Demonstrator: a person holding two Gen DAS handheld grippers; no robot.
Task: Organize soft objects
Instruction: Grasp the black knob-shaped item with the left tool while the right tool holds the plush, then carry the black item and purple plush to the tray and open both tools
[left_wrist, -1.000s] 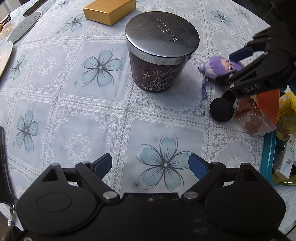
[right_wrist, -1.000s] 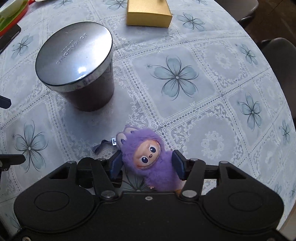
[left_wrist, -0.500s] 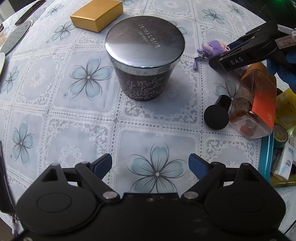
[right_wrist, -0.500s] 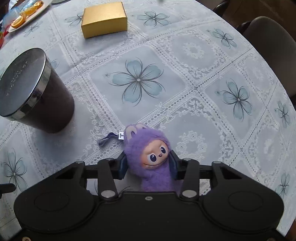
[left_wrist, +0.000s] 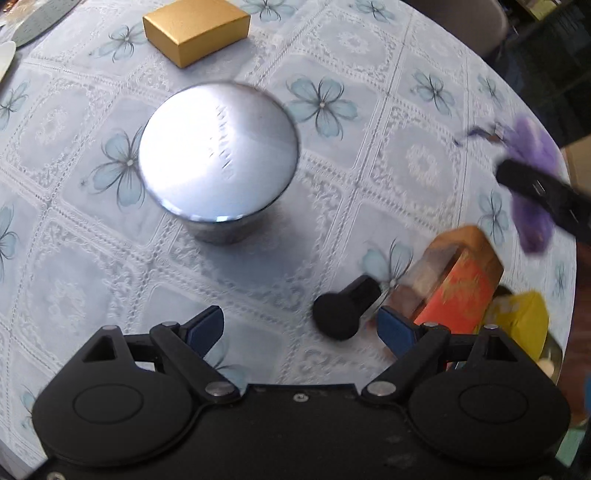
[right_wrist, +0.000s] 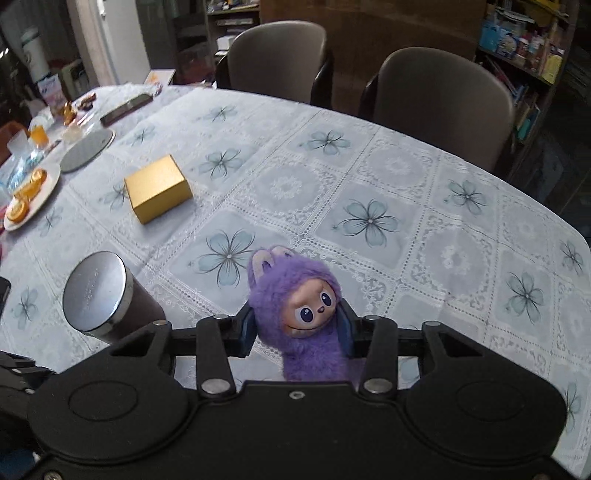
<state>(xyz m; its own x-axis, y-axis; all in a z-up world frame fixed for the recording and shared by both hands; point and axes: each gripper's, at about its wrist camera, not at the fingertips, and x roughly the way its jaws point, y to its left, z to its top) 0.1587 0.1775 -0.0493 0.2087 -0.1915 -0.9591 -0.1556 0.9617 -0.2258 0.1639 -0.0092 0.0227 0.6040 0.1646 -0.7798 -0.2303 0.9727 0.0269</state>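
Observation:
A small purple plush doll with a tan face sits between the blue pads of my right gripper, which is shut on it and holds it lifted above the tablecloth. In the left wrist view the doll is a purple blur at the far right, clamped in the black right gripper. My left gripper is open and empty, low over the table, with a black knob-shaped object just inside its right finger.
A dark candle jar with a silver lid stands mid-table. A gold box lies beyond it. An orange-labelled clear container and a yellow item lie at the right. A plate of orange slices, a phone and two chairs are farther off.
My right gripper has lifted the purple doll off the table and tilted up to face the chairs. My left gripper has moved right and higher, closer to the black knob and orange container.

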